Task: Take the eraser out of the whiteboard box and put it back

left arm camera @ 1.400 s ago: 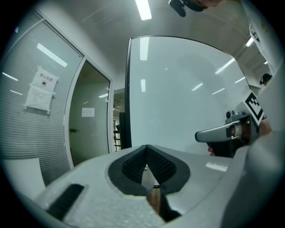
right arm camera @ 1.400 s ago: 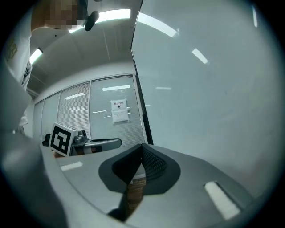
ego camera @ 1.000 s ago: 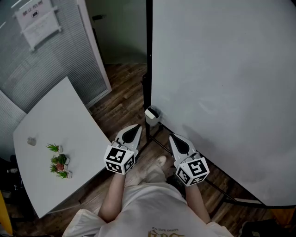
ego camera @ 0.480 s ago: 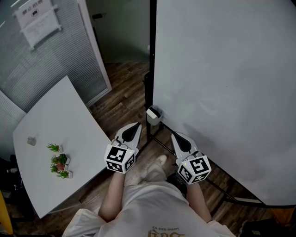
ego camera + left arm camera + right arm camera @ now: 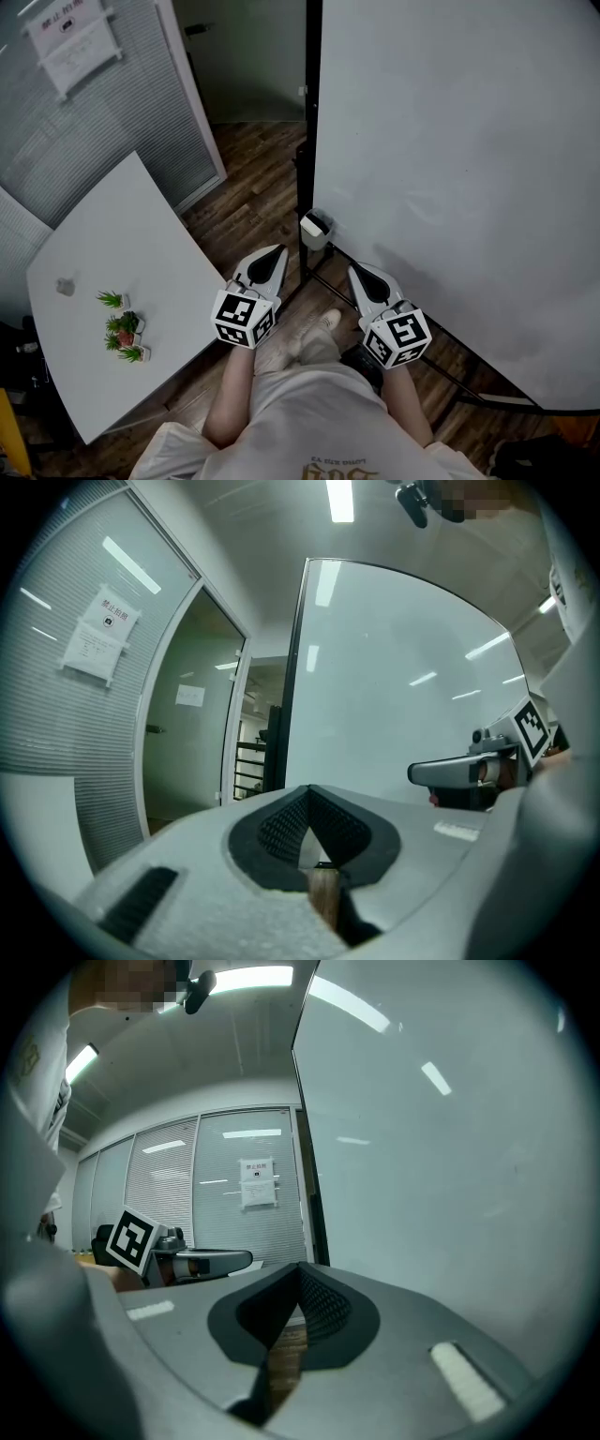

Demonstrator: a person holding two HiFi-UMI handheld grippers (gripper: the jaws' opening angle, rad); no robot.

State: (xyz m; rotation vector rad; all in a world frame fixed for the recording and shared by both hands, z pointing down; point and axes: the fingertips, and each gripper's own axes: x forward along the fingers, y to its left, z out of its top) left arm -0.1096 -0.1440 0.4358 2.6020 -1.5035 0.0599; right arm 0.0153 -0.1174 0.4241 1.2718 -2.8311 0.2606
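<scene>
The left claw point(image 5: 278, 253) and right claw point(image 5: 356, 271) are hovering closed and empty below the whiteboard box point(image 5: 316, 228); eraser likely light, pinch its sides

The whiteboard point(image 5: 450, 159) is smooth and glossy, and ceiling lights are mirrored in it. It has a thin black edge. At its lower corner sits a whiteboard box point(image 5: 316, 228) that looks like white plastic. The floor point(image 5: 248, 192) beneath the whiteboard is dark wood plank. Left of the whiteboard, the table point(image 5: 112, 253) is smooth matt white. The left gripper point(image 5: 277, 251) and right gripper point(image 5: 353, 268) before the whiteboard have matt white plastic shells and black dimpled pads point(image 5: 281, 829).
</scene>
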